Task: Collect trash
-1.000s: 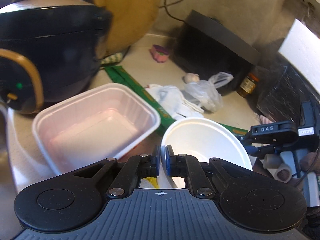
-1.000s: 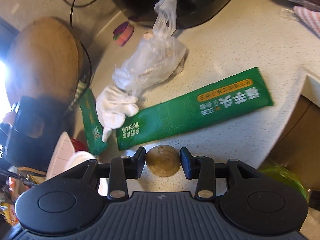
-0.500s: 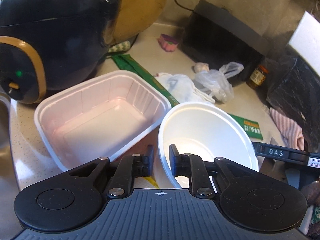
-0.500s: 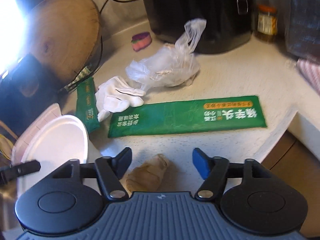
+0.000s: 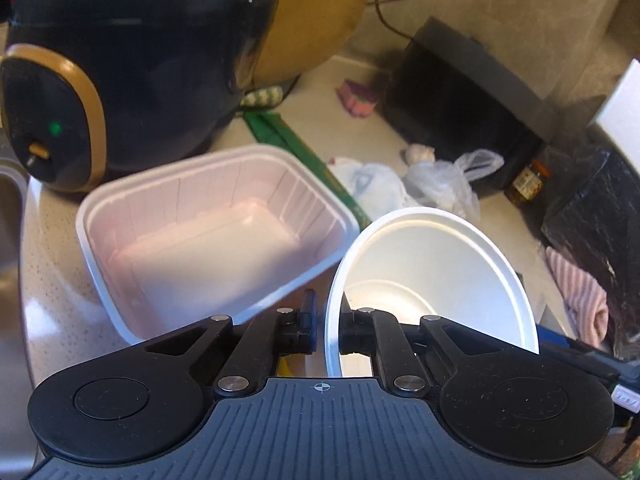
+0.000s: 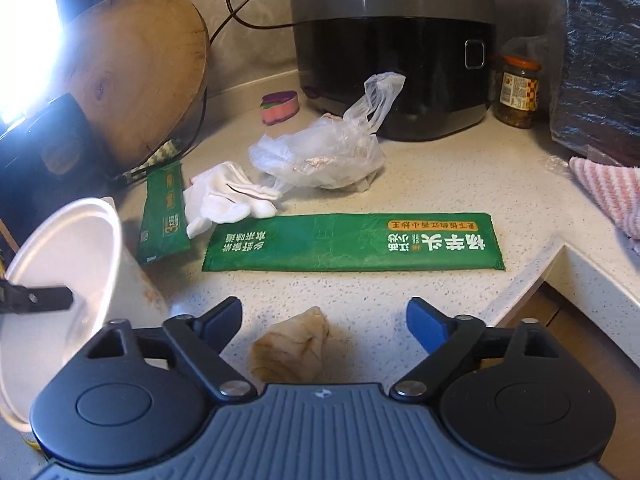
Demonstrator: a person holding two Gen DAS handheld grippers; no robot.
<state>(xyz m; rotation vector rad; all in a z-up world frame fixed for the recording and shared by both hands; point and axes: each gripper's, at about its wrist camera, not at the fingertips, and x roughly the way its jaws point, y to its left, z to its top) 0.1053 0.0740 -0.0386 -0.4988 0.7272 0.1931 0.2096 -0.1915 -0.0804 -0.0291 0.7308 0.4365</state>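
1. Jaws first: my left gripper [image 5: 325, 326] is clenched on the near rim of the white bowl [image 5: 436, 276], holding it tilted just right of the pink tub [image 5: 208, 240].
2. My right gripper [image 6: 324, 316] is opening, nothing pressed between its fingers; a brown crumpled scrap [image 6: 290, 346] lies loose on the counter [image 6: 460, 184] below them.
3. Farther out lie a long green wrapper [image 6: 352, 248], a white glove [image 6: 228, 200] and a clear plastic bag [image 6: 320, 156].
4. I judge the scrap is meant for the bowl; next I must close on it squarely and carry it left.
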